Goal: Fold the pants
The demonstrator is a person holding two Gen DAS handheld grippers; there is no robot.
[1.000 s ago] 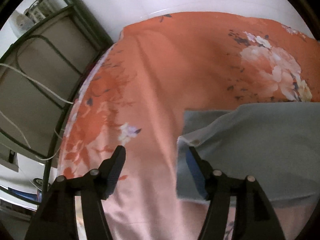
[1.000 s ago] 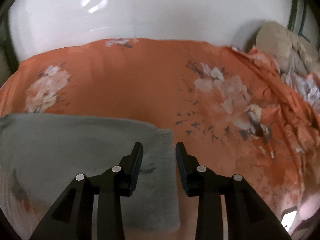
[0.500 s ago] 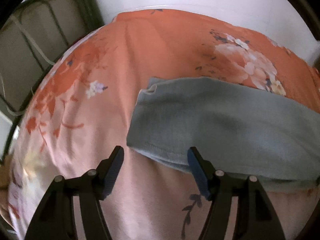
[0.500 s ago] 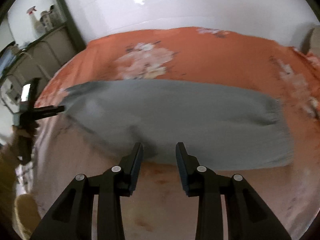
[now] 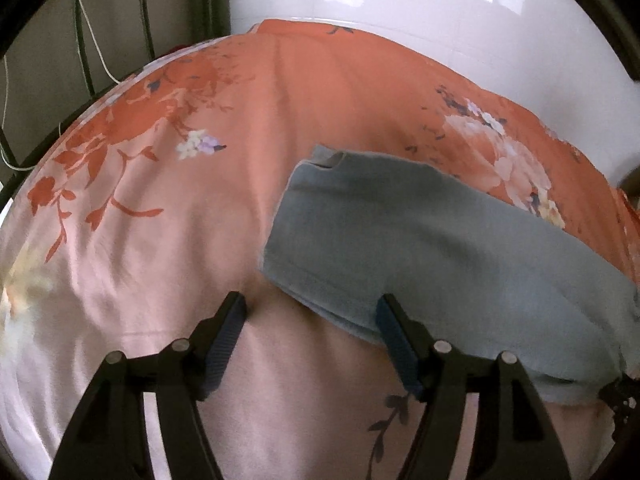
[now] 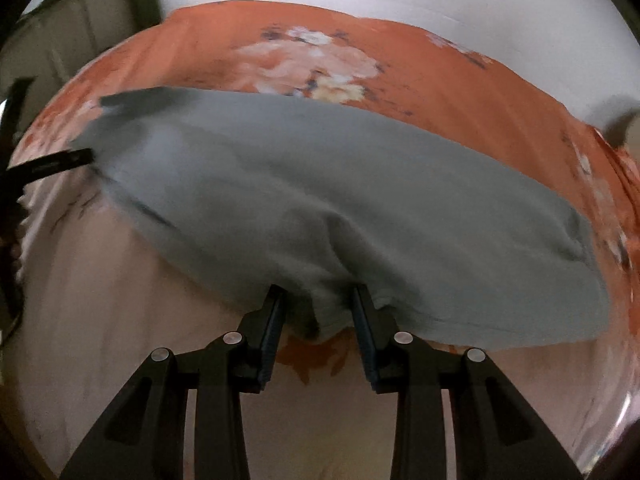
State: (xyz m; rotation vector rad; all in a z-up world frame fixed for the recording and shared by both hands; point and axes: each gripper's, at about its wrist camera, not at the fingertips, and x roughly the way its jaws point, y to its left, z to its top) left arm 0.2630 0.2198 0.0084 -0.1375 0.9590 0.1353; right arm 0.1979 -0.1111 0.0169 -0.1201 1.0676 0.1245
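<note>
The pants [image 6: 360, 200] blur at their far left end, near the left tool [image 6: 80, 157].

No legible text — none anywhere

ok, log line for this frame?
step: fold pants | pants: flat on floral sheet | left gripper: open at near hem | right gripper: open, straddling near-edge bunch

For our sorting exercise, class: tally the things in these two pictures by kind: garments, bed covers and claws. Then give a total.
Garments: 1, the grey-blue cloth pants
Bed covers: 1, the orange floral bedsheet
Claws: 2, the left claw and right claw
Total: 4
</note>
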